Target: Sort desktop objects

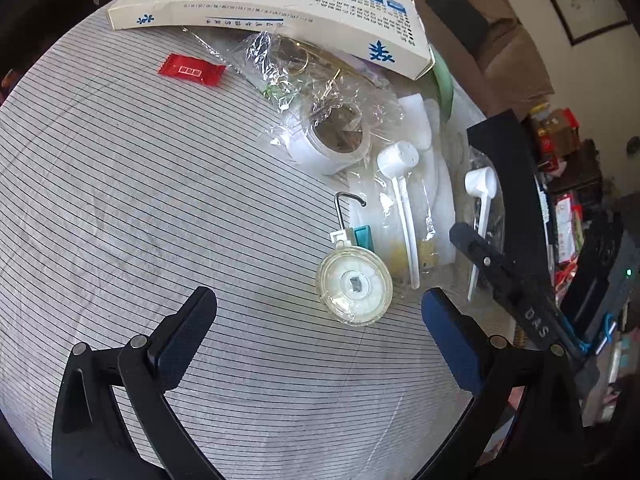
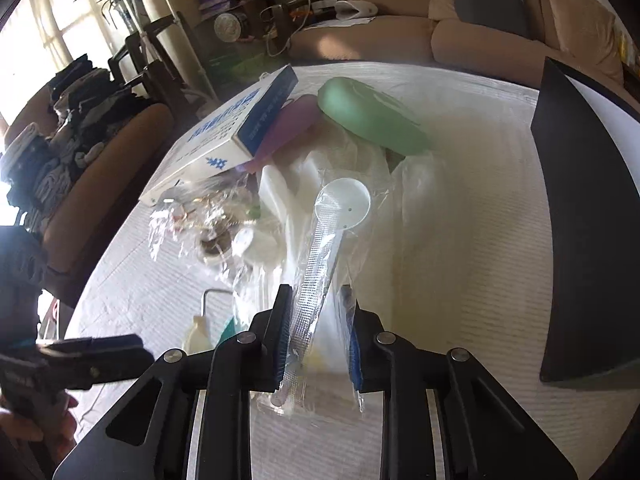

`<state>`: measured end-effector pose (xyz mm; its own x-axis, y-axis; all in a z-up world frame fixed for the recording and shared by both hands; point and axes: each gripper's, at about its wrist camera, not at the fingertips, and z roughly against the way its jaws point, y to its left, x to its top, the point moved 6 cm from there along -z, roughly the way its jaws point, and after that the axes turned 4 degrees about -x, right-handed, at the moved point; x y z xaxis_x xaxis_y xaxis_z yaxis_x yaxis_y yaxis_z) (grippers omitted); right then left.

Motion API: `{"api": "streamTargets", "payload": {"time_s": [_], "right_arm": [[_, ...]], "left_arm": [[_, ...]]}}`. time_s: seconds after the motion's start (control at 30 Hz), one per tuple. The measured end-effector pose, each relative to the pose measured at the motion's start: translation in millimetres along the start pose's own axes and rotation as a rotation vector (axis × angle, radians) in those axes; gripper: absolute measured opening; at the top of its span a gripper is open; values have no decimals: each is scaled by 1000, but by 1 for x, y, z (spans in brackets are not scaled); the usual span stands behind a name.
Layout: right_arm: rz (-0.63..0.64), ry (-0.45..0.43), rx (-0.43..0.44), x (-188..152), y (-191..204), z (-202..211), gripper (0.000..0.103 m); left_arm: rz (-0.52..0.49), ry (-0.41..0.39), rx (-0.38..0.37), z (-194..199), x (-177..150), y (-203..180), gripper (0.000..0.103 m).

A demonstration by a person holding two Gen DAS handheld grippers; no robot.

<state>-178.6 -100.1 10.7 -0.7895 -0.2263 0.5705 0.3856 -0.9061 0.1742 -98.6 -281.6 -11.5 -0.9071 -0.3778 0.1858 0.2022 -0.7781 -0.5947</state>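
Observation:
My left gripper is open and empty, low over the striped tablecloth. A round clear tape measure with a hook lies just ahead between its fingertips. My right gripper is shut on a white measuring spoon in a clear wrapper, held above the table; that spoon and gripper show in the left wrist view at right. A second wrapped white spoon, a tape roll and a red sachet lie on the table.
A white and blue box lies at the far edge over crumpled cellophane. A green case and a purple case lie beyond the pile. A black bin wall stands at right. Sofas surround the table.

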Motion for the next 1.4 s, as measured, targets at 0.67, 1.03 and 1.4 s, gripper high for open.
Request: {"api": "streamTargets", "payload": {"time_s": [0.67,1.03,1.4], "right_arm": [[229,7,-59,-22,50,-30,41],[139,35,-2,-20,33,-38,22],[36,5,59,-38,4,31,20]], "left_arm": [[104,-26,-52,7,12,21,103],[78,5,-49,-4,6,15,103],[-54,12,44,-20,-2,-11,103]]}}
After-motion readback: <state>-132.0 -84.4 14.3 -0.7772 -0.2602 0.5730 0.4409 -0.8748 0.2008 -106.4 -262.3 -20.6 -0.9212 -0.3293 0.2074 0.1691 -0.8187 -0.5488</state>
